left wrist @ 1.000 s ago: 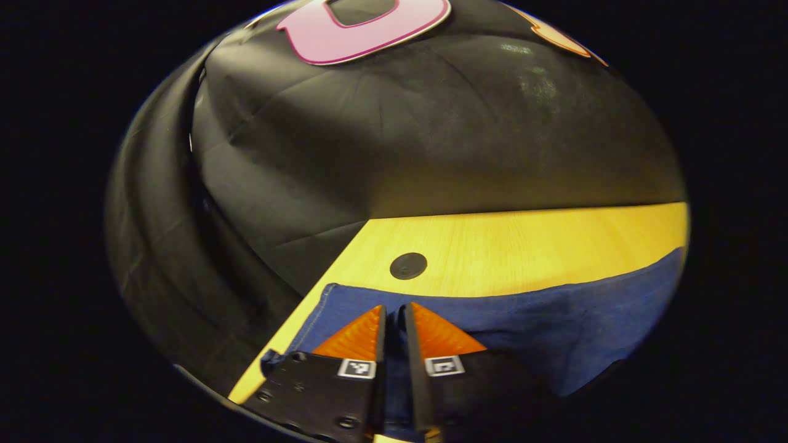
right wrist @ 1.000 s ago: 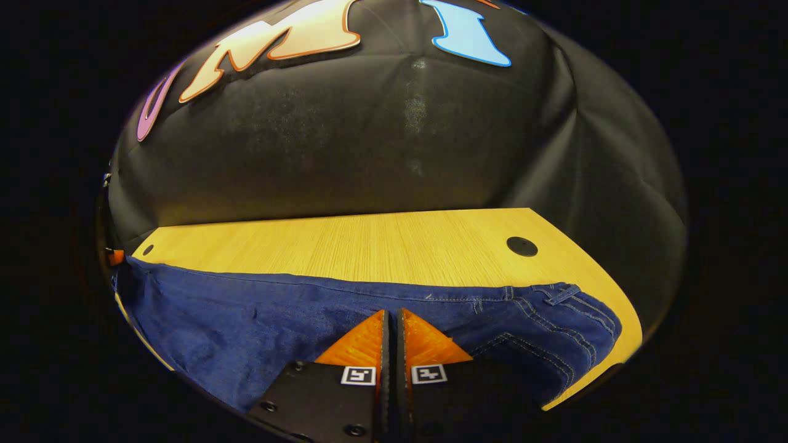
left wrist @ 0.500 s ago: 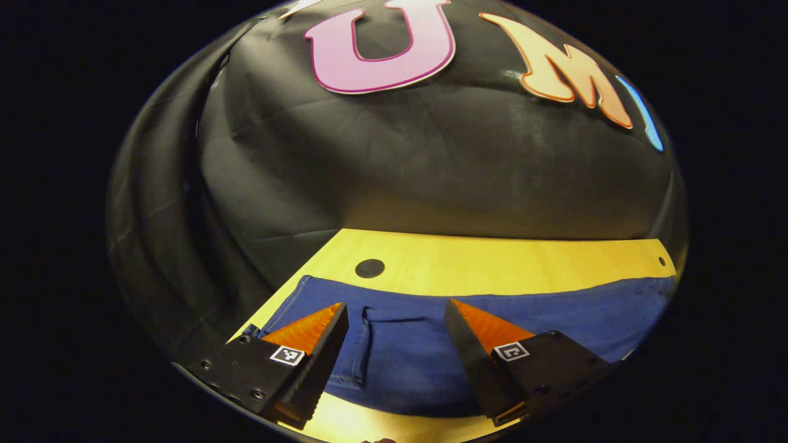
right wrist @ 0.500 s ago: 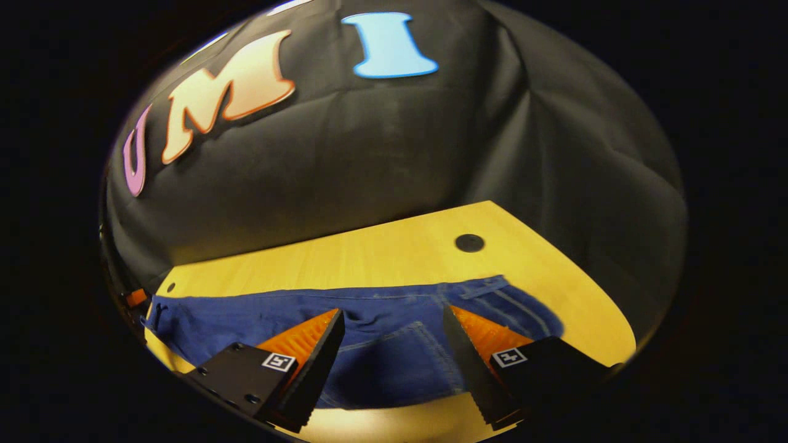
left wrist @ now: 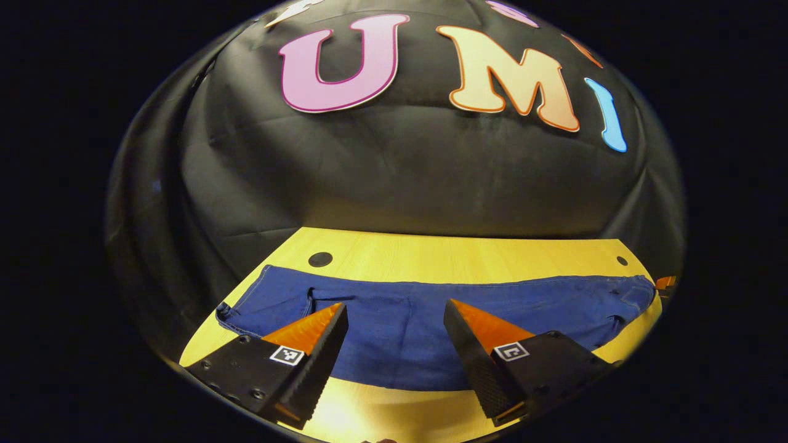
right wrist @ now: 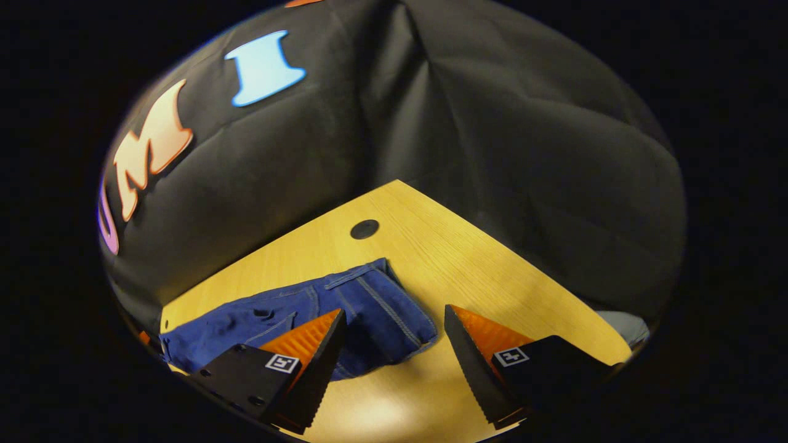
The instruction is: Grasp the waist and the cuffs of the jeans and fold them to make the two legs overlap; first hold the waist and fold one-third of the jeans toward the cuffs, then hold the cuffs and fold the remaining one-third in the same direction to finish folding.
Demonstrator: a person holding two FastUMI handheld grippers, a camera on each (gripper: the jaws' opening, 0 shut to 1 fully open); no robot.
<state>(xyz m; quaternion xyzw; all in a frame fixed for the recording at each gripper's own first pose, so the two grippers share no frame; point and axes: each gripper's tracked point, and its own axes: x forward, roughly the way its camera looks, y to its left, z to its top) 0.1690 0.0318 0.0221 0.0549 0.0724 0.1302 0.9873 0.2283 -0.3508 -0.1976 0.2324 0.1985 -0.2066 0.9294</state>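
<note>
The blue jeans point(left wrist: 425, 314) lie flat across the wooden table point(left wrist: 468, 255), legs laid one on the other. The cuffs point(left wrist: 246, 307) rest at the left end in the left gripper view. The waist point(right wrist: 385, 301), with its belt loop and pocket seams, shows in the right gripper view. My left gripper point(left wrist: 394, 317) hangs open above the leg part, a little in front of the cloth, with nothing between its fingers. My right gripper point(right wrist: 394, 320) is open too, above the table by the waist corner, holding nothing.
A round black cable hole point(left wrist: 320, 259) sits near the far left table corner and another point(right wrist: 364, 229) near the far right corner. The table's right edge point(right wrist: 523, 258) runs close beside the waist. Bare wood point(right wrist: 381, 406) lies in front of the jeans.
Both grippers were shut on the jeans a second ago; they have opened, let the cloth go and drawn back and up. The right gripper view has swung toward the waist end.
</note>
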